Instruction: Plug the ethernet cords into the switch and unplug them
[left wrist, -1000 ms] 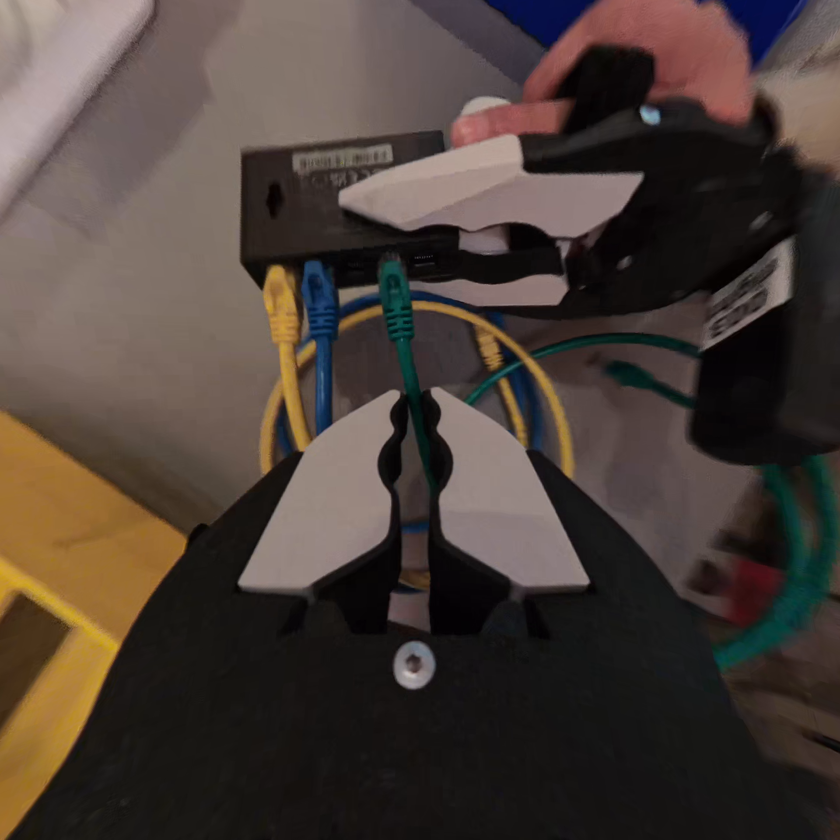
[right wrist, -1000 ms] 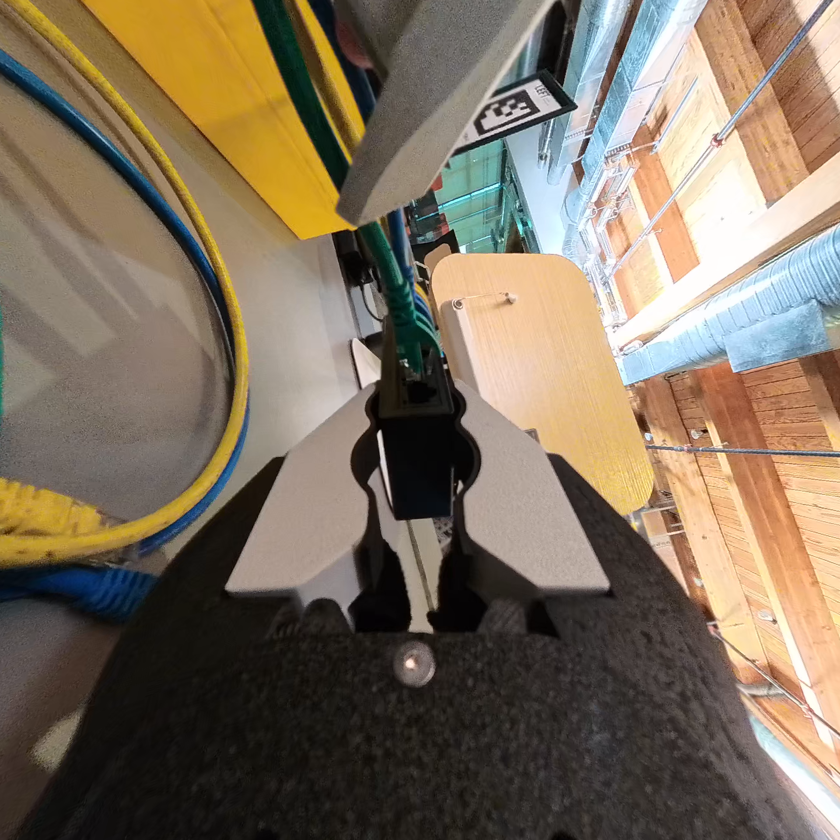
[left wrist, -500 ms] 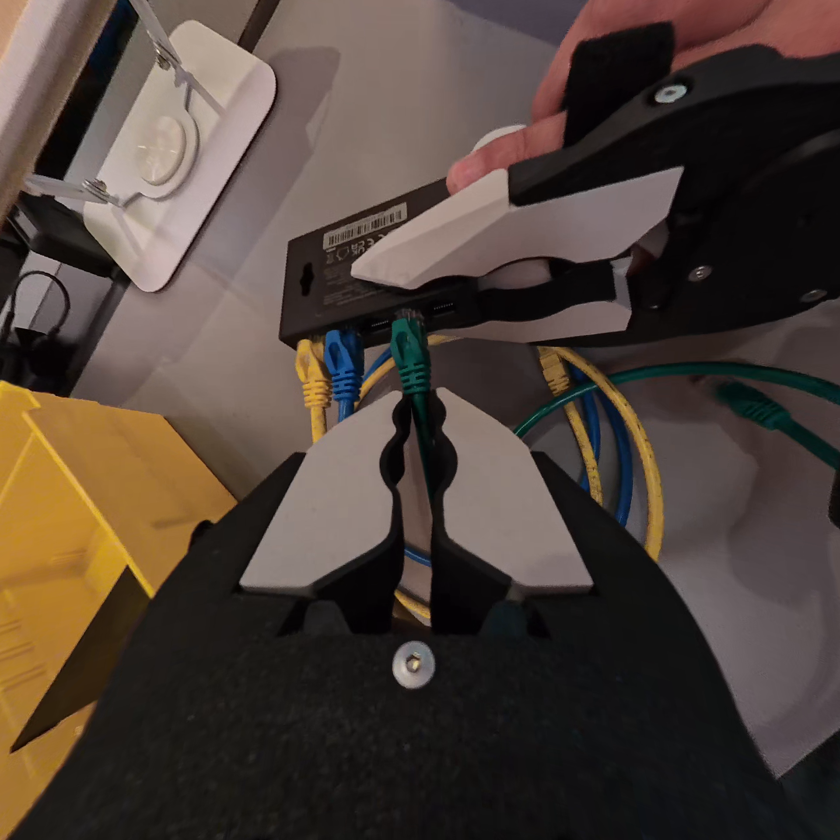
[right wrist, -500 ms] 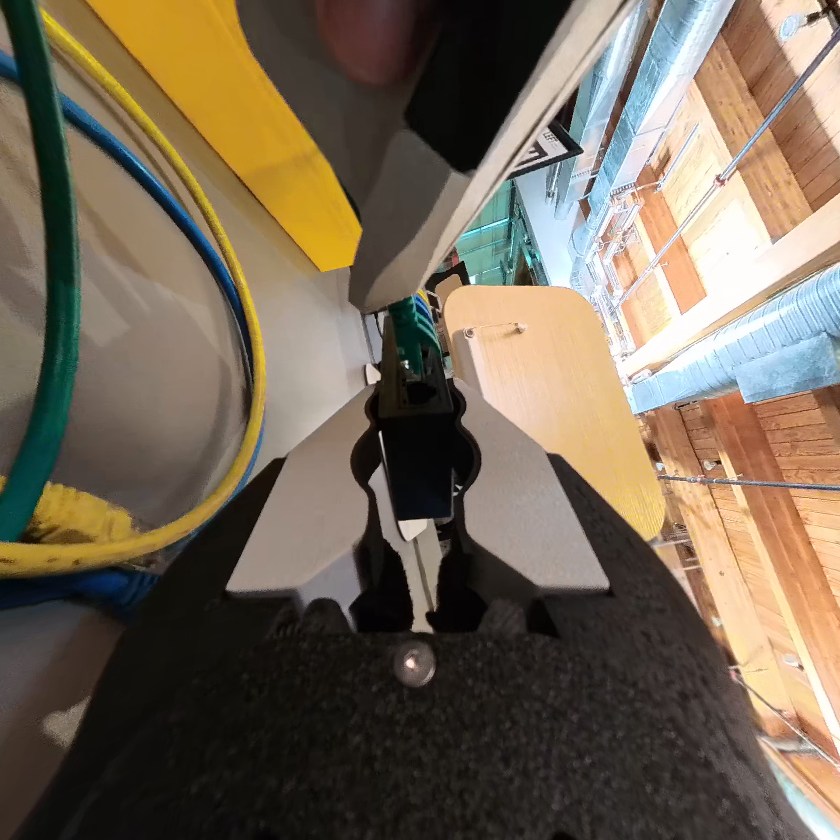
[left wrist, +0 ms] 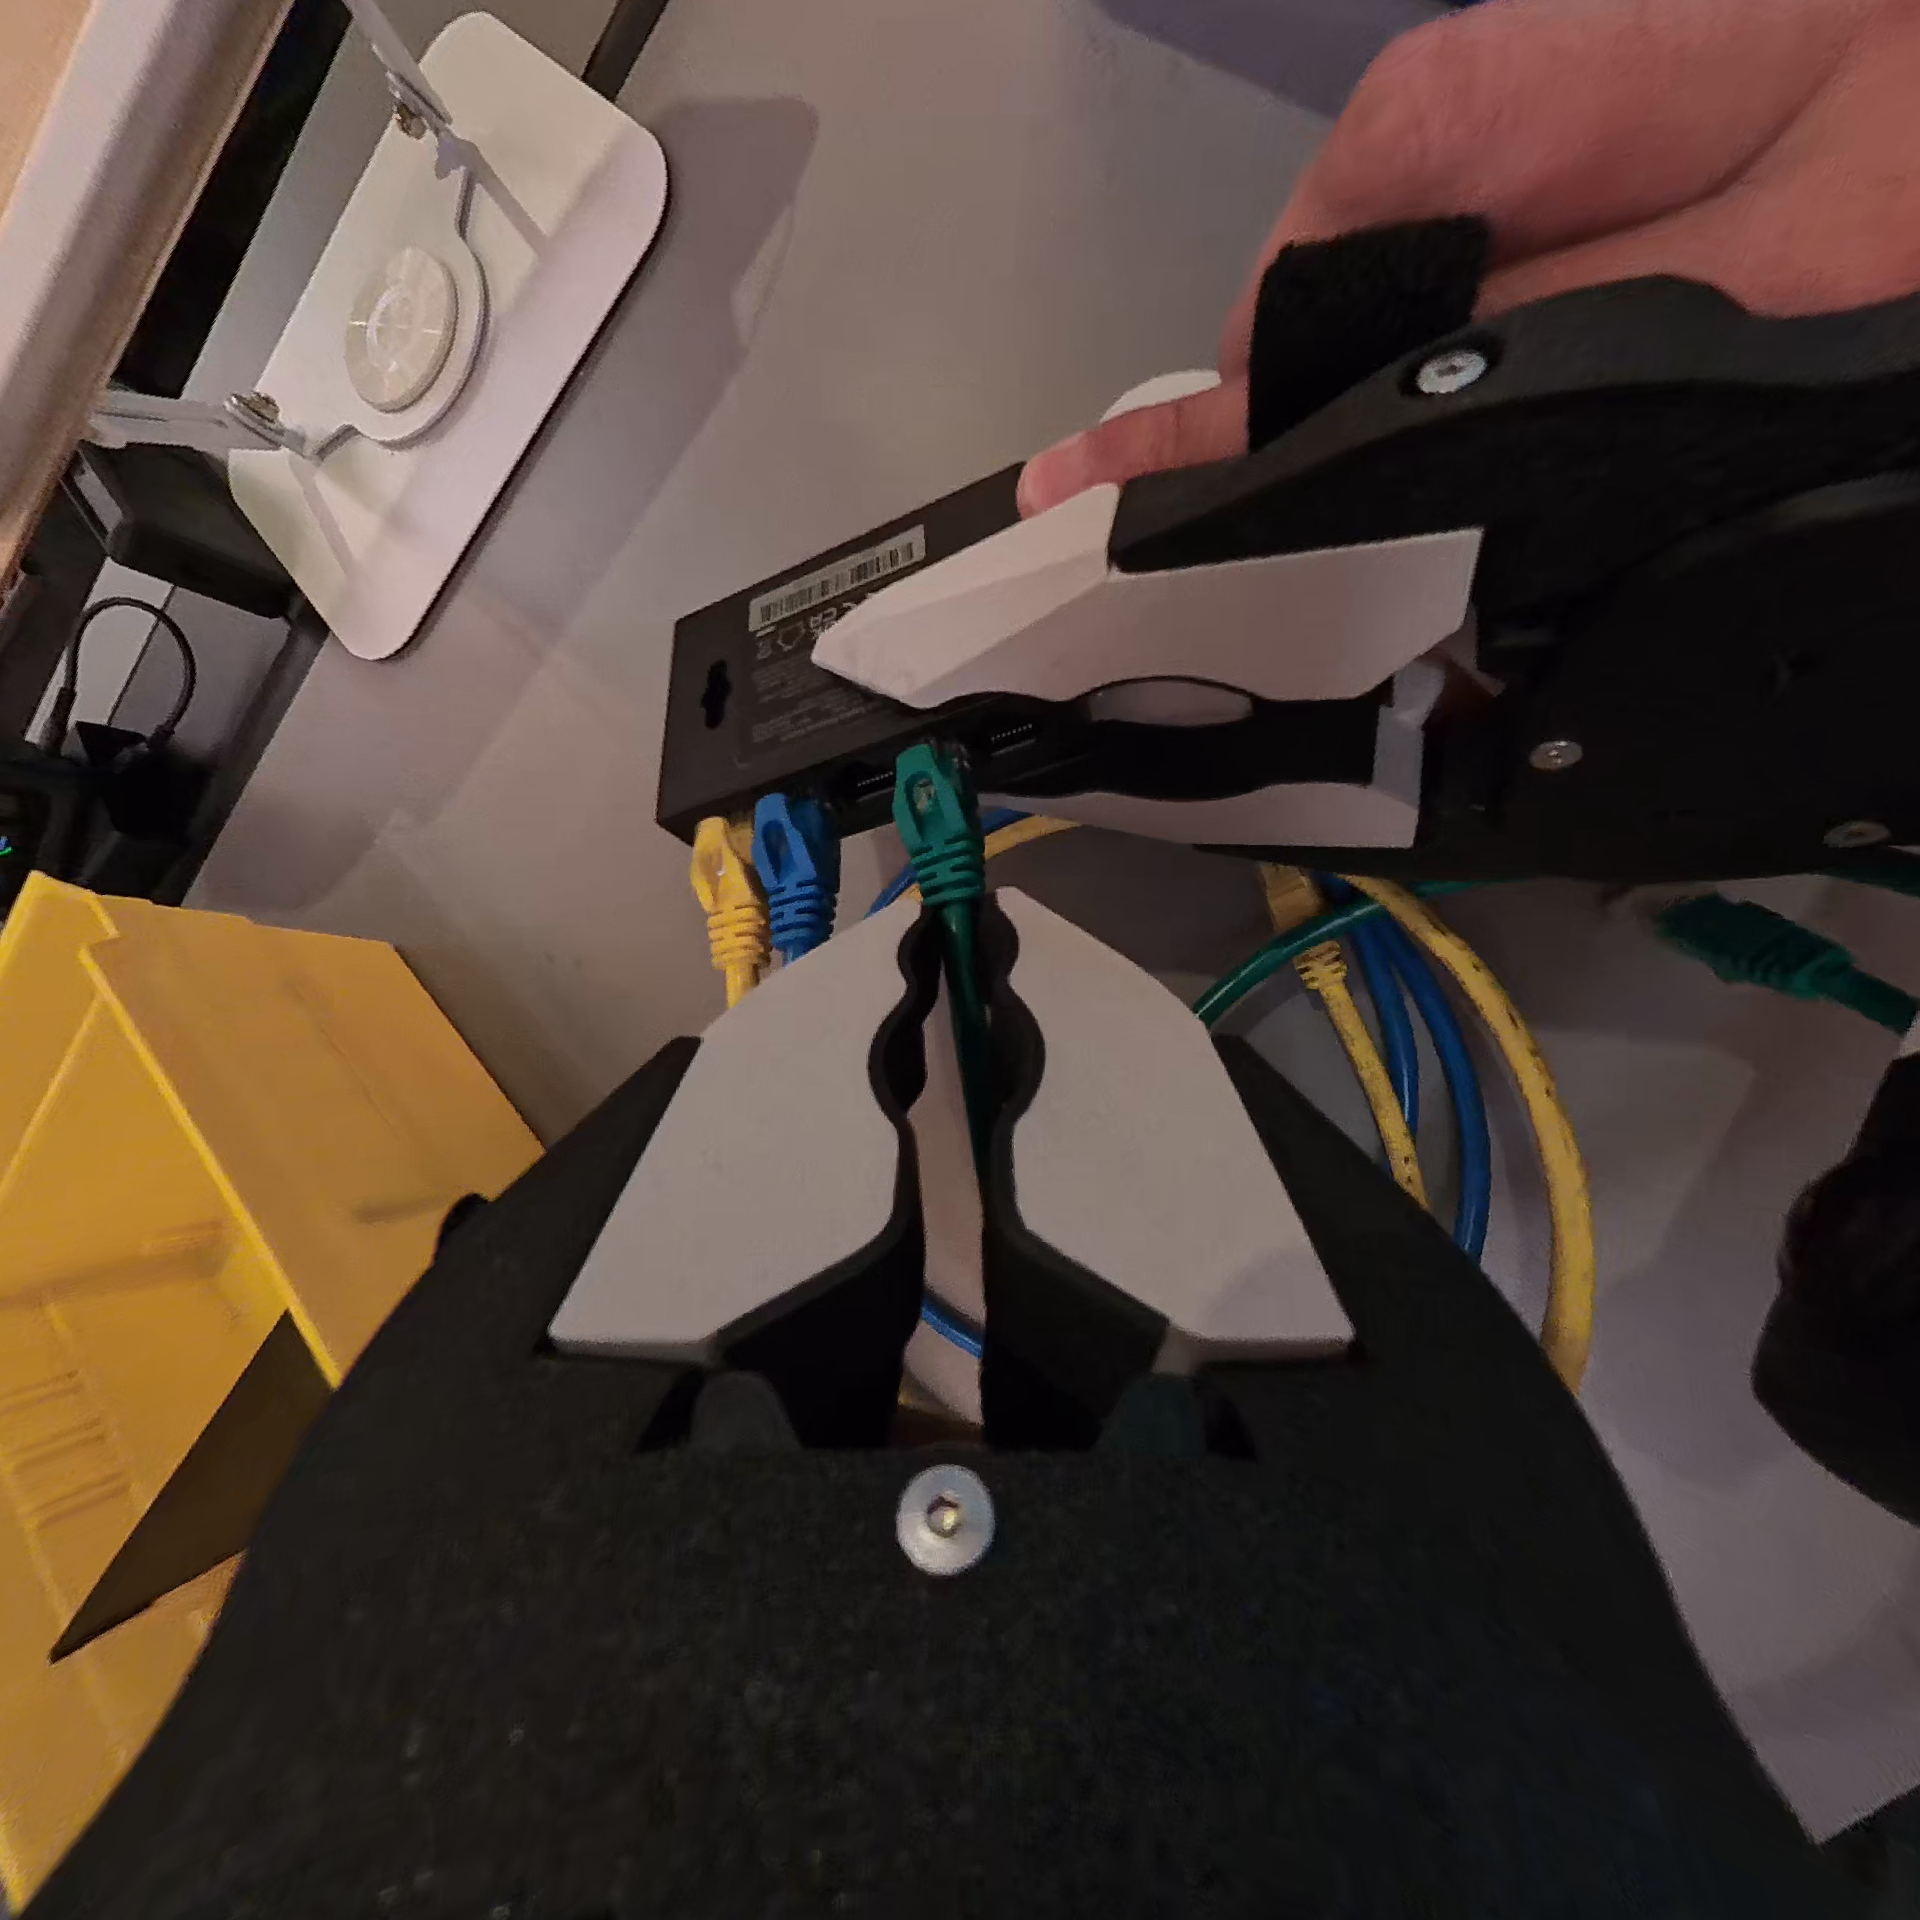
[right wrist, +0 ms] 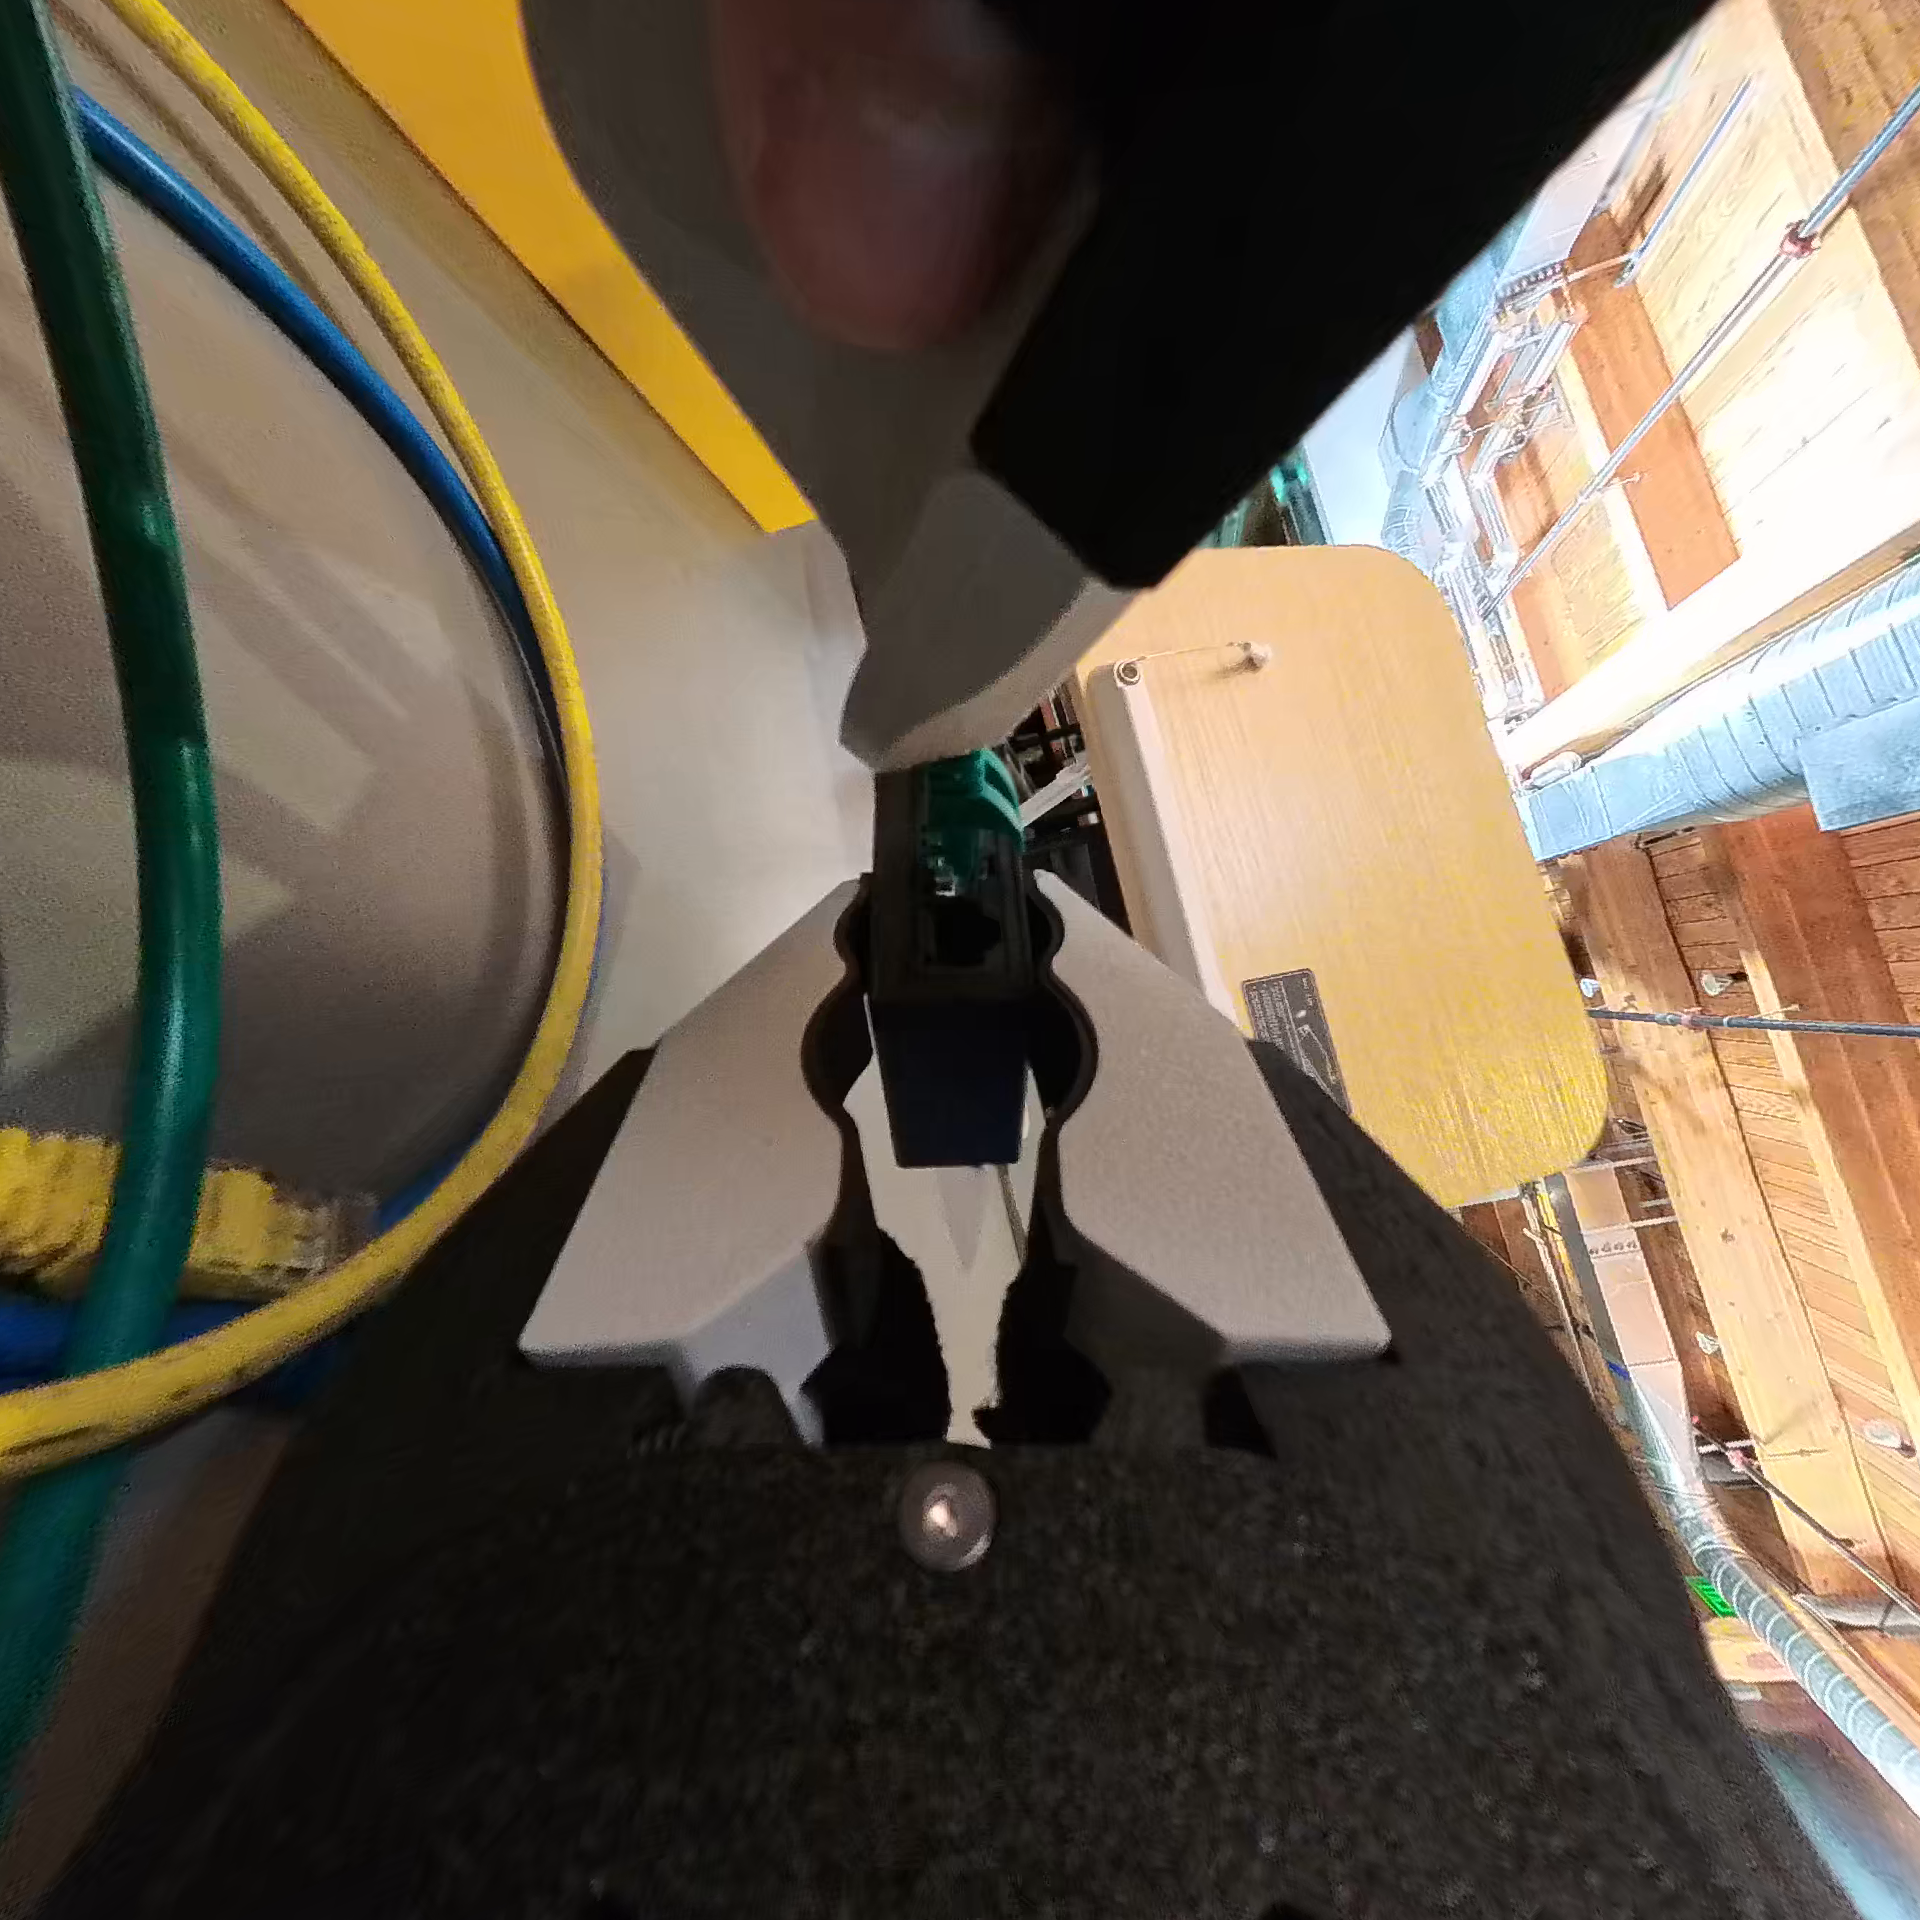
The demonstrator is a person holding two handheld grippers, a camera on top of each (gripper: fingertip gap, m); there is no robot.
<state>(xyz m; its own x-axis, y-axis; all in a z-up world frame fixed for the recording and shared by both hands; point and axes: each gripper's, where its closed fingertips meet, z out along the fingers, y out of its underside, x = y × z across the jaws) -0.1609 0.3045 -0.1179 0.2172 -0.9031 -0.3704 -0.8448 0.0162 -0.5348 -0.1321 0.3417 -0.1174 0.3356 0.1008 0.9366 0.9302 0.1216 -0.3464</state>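
Observation:
The black switch (left wrist: 790, 707) is clamped by its right end in my right gripper (left wrist: 914, 727), which is shut on it. A yellow plug (left wrist: 727, 894), a blue plug (left wrist: 795, 873) and a green plug (left wrist: 940, 831) sit in its front ports. My left gripper (left wrist: 961, 935) is shut on the green cord (left wrist: 971, 1039) just behind that plug. In the right wrist view my right gripper (right wrist: 951, 894) grips the switch (right wrist: 951, 1049), with the green plug (right wrist: 966, 800) beyond it. A left gripper finger (right wrist: 935, 644) is close above.
Loose loops of yellow cord (left wrist: 1558, 1195) and blue cord (left wrist: 1465, 1143) lie under the switch, with a free green plug (left wrist: 1766, 945) at the right. A yellow bin (left wrist: 208, 1143) stands at the left. A white stand base (left wrist: 447, 312) is at the back left. A hand (left wrist: 1558, 208) holds the right gripper.
My left gripper has closed in on the switch along the green cord, so the green plug now sits right at its fingertips. The right gripper still holds the switch.

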